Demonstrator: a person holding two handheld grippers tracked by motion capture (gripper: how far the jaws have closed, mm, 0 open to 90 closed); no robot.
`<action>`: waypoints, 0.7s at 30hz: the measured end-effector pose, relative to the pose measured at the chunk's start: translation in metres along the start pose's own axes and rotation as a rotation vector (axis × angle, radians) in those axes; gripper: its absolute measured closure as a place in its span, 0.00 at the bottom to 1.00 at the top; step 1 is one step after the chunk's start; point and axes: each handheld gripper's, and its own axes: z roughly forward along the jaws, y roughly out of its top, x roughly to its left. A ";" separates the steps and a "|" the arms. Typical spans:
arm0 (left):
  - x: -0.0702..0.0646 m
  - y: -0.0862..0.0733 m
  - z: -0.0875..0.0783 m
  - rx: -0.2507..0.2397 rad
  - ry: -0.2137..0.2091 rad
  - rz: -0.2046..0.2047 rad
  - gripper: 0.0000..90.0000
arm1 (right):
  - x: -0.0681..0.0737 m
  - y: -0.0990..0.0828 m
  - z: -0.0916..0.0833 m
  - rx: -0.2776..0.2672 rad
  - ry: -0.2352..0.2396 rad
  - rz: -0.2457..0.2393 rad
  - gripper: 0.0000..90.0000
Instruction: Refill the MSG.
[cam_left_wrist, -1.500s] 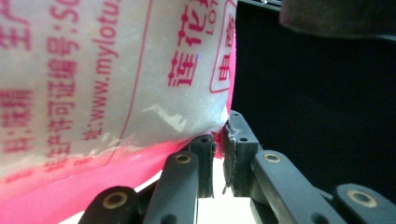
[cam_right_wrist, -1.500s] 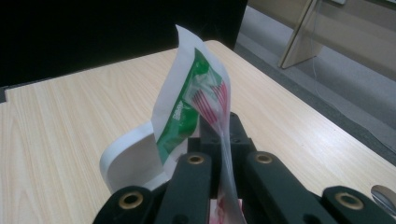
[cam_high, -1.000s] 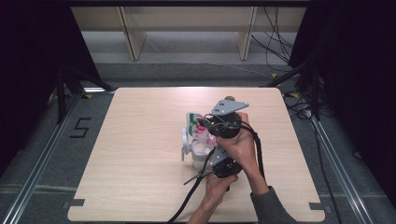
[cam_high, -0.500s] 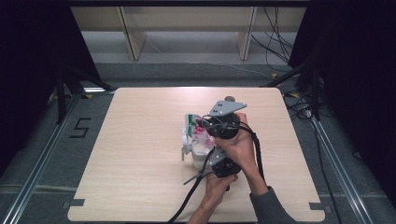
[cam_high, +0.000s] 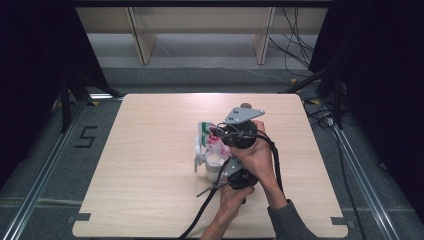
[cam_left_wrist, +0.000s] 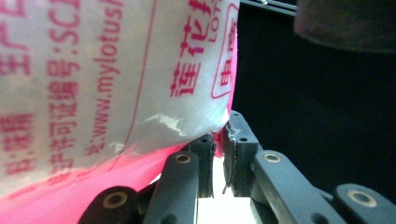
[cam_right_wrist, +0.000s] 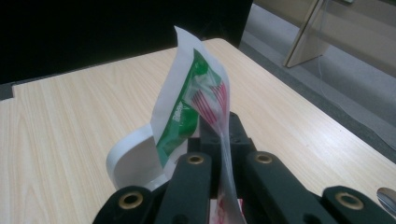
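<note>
Both my claws clamped on same packet (cam_high: 209, 136), held upright just above white cup (cam_high: 214, 167). L gripper (cam_left_wrist: 218, 140) pinched pink-print edge; R gripper (cam_right_wrist: 219, 122) pinched green-red top. Packet's long axis ran vertical btwn jaws, cup directly underneath; R hand nearer top.

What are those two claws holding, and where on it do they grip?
Both pinch one plastic packet: right gripper on its green-printed edge, left gripper on its pink bottom corner.
</note>
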 end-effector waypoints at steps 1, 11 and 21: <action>0.000 0.000 0.000 0.001 0.000 0.000 0.92 | 0.000 0.000 0.000 0.000 0.002 0.001 1.00; 0.001 0.000 0.000 0.002 0.001 0.001 0.92 | 0.000 0.000 0.001 0.004 0.014 0.001 1.00; 0.000 0.001 -0.002 0.000 -0.002 0.001 0.92 | -0.002 0.000 0.000 -0.013 0.015 -0.013 1.00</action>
